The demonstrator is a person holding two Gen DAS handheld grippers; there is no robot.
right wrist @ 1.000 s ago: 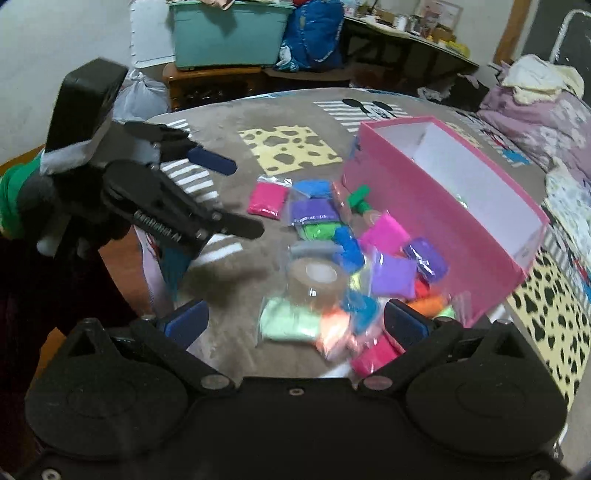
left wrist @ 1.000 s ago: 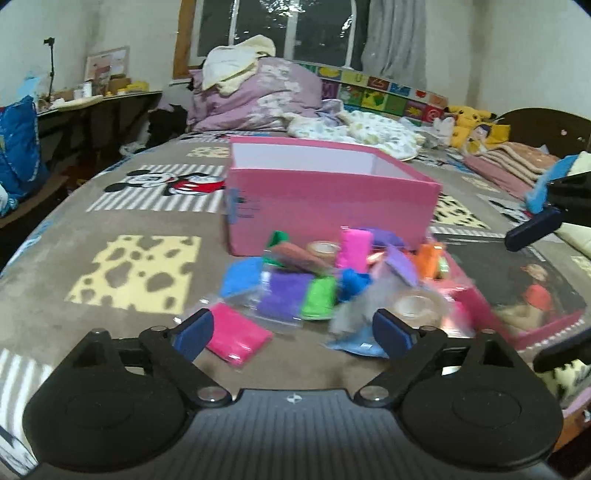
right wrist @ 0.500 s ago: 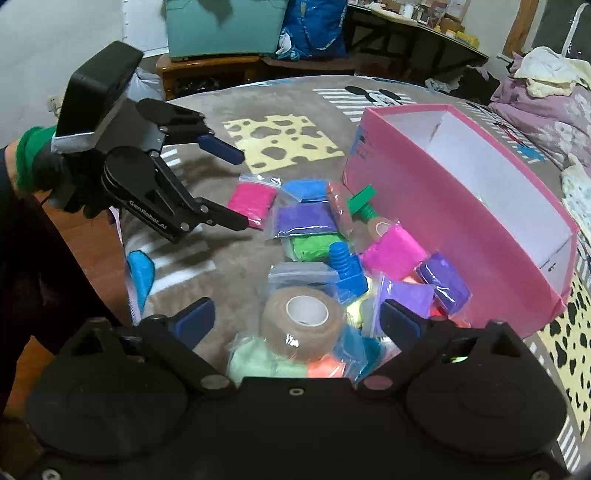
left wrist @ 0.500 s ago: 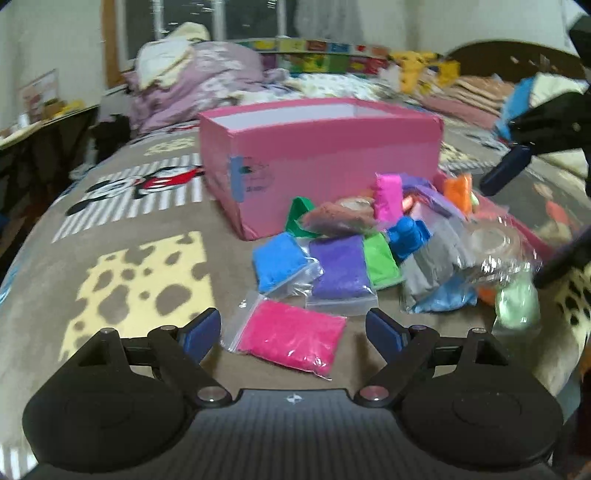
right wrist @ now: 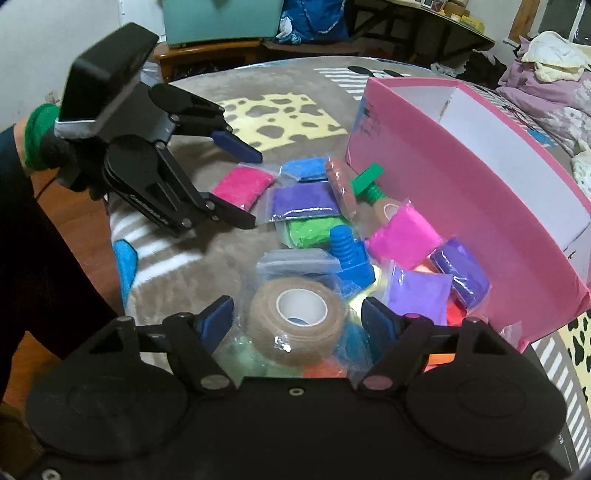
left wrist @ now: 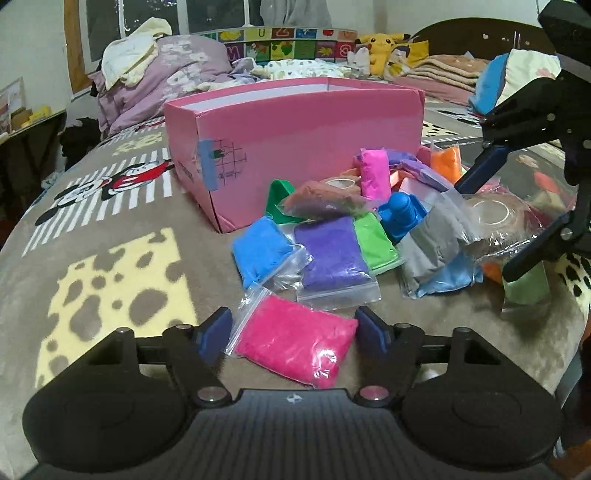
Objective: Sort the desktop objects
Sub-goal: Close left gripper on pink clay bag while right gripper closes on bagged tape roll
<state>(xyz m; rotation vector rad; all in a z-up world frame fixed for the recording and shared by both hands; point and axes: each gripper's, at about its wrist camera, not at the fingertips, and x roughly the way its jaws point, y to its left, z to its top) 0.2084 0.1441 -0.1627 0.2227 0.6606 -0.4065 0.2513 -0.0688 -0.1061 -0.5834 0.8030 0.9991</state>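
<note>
A pile of coloured clay bags lies on the blanket beside an open pink box [left wrist: 295, 147] [right wrist: 480, 184]. My left gripper [left wrist: 293, 328] is open, its pads either side of a hot pink bag [left wrist: 295, 343], which also shows in the right wrist view [right wrist: 240, 182]. My right gripper [right wrist: 297, 319] is open, with a tan tape roll in clear wrap [right wrist: 295, 321] [left wrist: 491, 214] between its fingers. A blue toy bolt [right wrist: 349, 258] [left wrist: 400, 216], a purple bag [left wrist: 330, 254] and a blue bag [left wrist: 260, 251] lie in the pile.
The surface is a patterned blanket [left wrist: 110, 277] with a rounded near edge. A green toy bolt [right wrist: 365, 182] lies by the box corner. Bedding and plush toys [left wrist: 380, 42] lie behind. A teal bin [right wrist: 221, 22] and wooden furniture stand beyond the edge.
My left gripper has moved down and forward until the hot pink bag sits between its pads. My right gripper has closed in on the tape roll.
</note>
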